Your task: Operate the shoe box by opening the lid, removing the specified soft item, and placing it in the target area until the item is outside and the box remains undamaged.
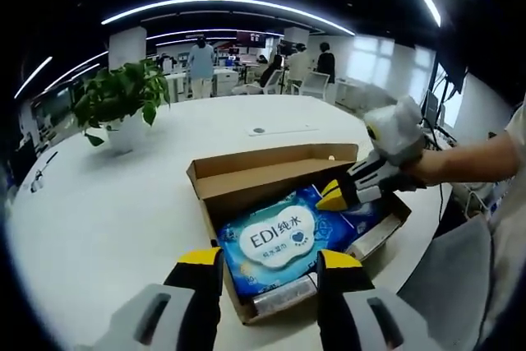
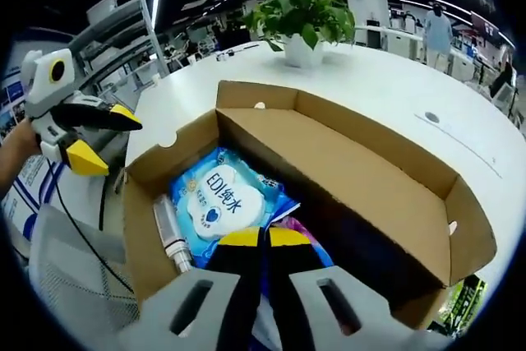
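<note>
The cardboard shoe box point(image 1: 215, 195) point(image 2: 370, 178) lies open on the white table, its lid folded back. Inside lies a blue soft wipes pack point(image 1: 278, 240) point(image 2: 218, 199) with a white label. In the left gripper view my left gripper point(image 1: 269, 265) hovers open just before the box's near edge; in the right gripper view the same left gripper point(image 2: 107, 137) stands open beyond the box's left end. My right gripper point(image 2: 263, 240) point(image 1: 333, 196) reaches into the box and is shut at the edge of the pack, which still lies flat.
A silver tube point(image 1: 283, 295) point(image 2: 171, 240) lies along the box wall beside the pack. A potted plant point(image 1: 123, 96) point(image 2: 300, 14) stands further back on the table point(image 1: 123, 203). A grey chair point(image 1: 460, 277) is beside the table's edge. People stand far behind.
</note>
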Motion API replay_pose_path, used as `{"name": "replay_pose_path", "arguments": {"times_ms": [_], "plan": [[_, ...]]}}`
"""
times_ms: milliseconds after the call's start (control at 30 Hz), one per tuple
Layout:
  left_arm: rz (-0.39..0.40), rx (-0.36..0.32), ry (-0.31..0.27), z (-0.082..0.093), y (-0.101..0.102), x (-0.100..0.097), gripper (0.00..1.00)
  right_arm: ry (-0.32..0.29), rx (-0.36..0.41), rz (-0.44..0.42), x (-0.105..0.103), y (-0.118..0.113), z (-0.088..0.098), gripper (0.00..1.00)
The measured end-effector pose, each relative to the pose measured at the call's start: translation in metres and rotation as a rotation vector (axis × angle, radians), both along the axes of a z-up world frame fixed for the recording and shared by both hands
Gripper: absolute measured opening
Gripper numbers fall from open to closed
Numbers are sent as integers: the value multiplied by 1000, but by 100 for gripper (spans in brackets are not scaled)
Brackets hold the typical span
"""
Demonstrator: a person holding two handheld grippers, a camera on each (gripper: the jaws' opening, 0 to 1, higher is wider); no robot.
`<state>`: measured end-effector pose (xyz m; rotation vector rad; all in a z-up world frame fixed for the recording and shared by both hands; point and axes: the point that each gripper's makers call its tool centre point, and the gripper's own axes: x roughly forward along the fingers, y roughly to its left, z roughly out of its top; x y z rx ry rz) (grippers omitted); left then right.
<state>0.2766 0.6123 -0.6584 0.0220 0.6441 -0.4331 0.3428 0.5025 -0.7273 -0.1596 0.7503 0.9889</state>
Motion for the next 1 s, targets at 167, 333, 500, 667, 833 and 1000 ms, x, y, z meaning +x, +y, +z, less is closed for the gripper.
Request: {"name": "replay_pose_path", "arguments": {"times_ms": [167,333,500,667,833,1000], "plan": [[-2,3,6,-1,0,-1,46,-3,13,-10,-2,0,7,0],[-1,0,2,0,0,-2,46,7,17,-28,-3,-1,9,0],[-2,2,-5,2,-1,-1,46,21,18,-45,-4,0,11,0],[-1,-1,-9,3,-2,-1,46,-43,-18,9,-4,2,7,0],[5,-4,-11,3,0,-2,46,-90,-28,36,-4,3,4,2],[12,-4,-10,3,3,-2,46,-68,20,6,-3,2,9,2]]}}
